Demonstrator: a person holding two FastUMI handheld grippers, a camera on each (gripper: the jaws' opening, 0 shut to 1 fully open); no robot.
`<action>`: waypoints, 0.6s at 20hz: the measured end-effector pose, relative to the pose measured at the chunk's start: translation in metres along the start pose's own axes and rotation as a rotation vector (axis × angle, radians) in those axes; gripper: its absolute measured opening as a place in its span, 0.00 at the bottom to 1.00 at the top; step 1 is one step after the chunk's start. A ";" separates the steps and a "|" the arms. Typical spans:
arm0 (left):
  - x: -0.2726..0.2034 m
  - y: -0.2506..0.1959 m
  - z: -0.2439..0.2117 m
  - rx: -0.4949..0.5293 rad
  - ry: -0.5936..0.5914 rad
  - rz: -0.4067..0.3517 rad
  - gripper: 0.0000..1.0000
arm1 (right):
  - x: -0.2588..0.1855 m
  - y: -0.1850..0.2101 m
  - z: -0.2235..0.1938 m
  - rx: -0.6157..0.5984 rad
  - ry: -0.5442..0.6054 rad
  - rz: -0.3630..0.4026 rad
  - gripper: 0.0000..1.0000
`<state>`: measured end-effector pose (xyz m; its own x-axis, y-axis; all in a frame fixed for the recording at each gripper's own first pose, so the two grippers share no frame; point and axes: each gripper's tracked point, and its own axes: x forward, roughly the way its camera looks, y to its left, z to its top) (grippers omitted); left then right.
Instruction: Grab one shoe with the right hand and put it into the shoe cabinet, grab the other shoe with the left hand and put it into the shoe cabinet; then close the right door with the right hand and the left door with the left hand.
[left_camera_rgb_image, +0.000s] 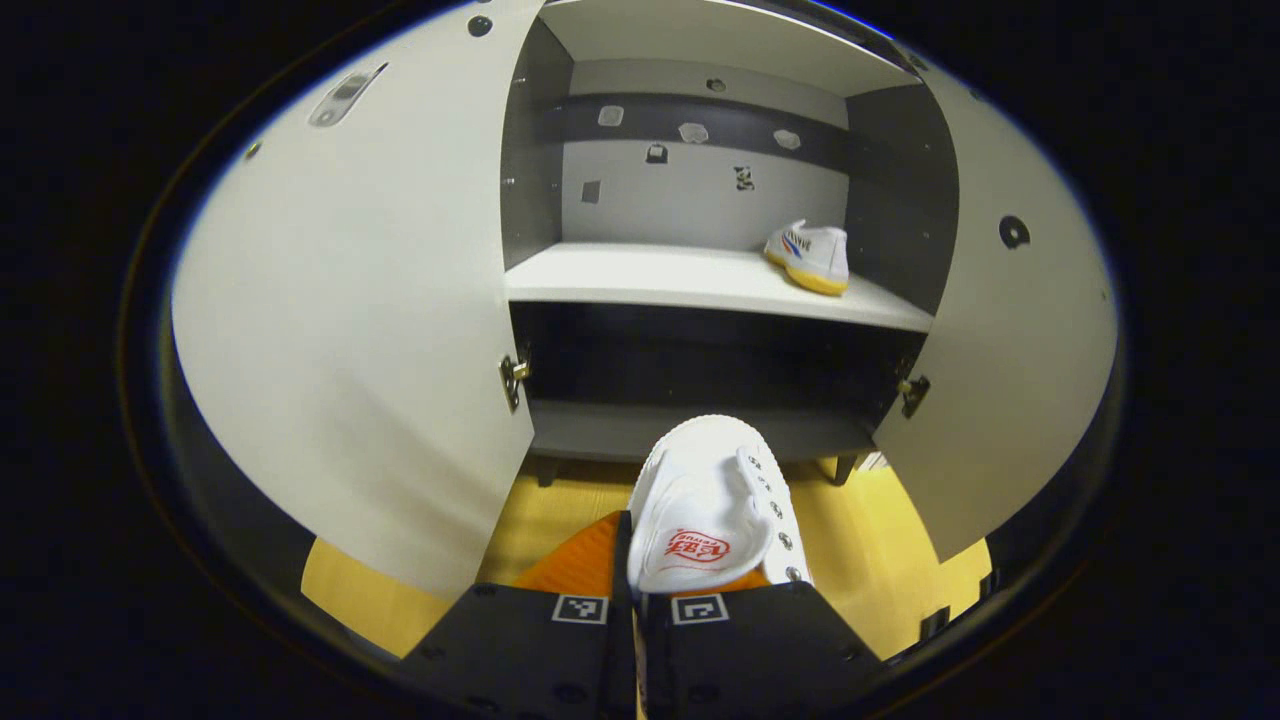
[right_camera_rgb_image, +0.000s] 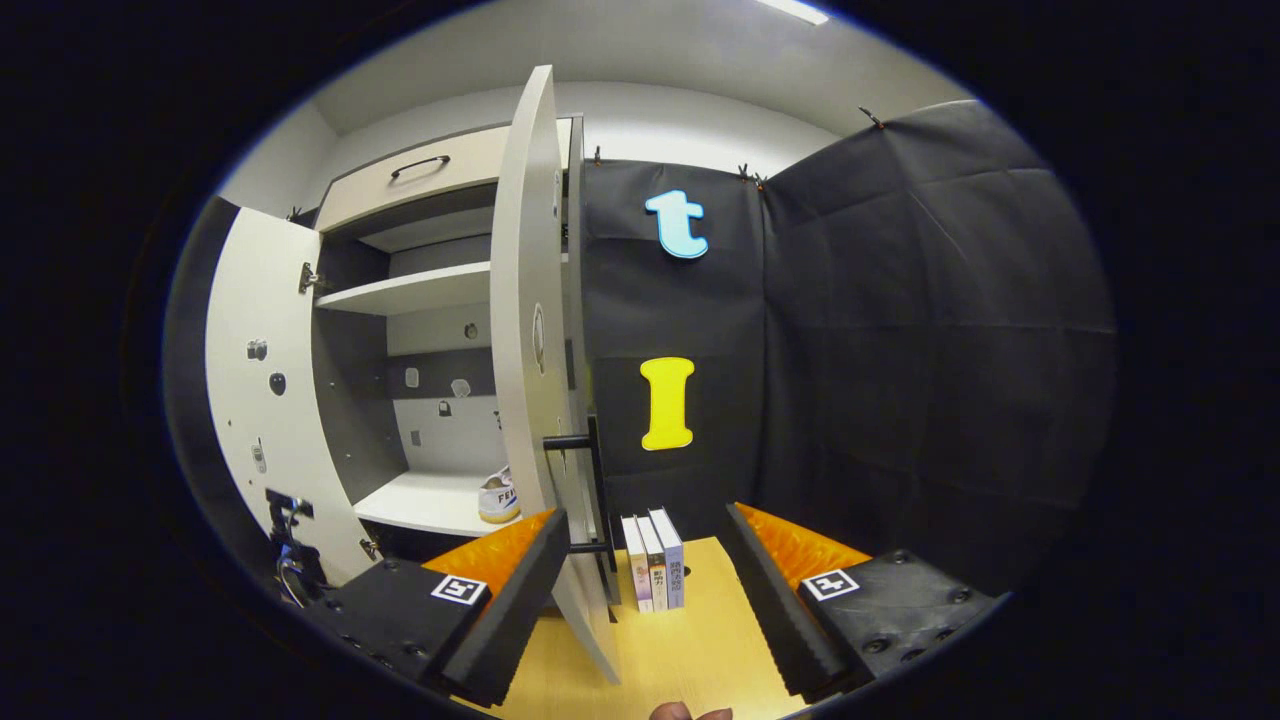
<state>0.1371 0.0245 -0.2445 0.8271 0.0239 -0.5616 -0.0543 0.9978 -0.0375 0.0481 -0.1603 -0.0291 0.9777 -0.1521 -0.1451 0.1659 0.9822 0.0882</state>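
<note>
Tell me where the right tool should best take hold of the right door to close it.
Probably the dark bar handle on the right door: it stands off the panel's outer face on posts, upright. The open right tool could come from the outer side, fingers straddling the bar.

Count so far: two shoes, one (left_camera_rgb_image: 712, 510) pinched up front and one (left_camera_rgb_image: 810, 256) sitting on the shelf (left_camera_rgb_image: 650, 280). Two cabinet doors, left (left_camera_rgb_image: 350, 320) and right (left_camera_rgb_image: 1010, 350), both open. Three books (right_camera_rgb_image: 654, 560) standing together on the floor (right_camera_rgb_image: 690, 650).
</note>
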 end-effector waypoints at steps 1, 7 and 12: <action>0.001 -0.002 0.018 0.003 -0.016 0.003 0.08 | 0.000 -0.003 -0.002 -0.007 0.003 0.002 0.98; 0.018 -0.004 0.116 0.020 -0.092 0.065 0.08 | 0.006 -0.011 -0.005 0.014 0.005 0.037 0.98; 0.050 0.005 0.187 0.032 -0.121 0.121 0.08 | 0.019 -0.022 0.004 0.018 -0.044 0.054 0.98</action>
<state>0.2824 0.0423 -0.1185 0.8771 0.1493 -0.4564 -0.1416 0.9886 0.0514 0.0634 -0.1851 -0.0299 0.9899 -0.1043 -0.0959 0.1149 0.9870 0.1123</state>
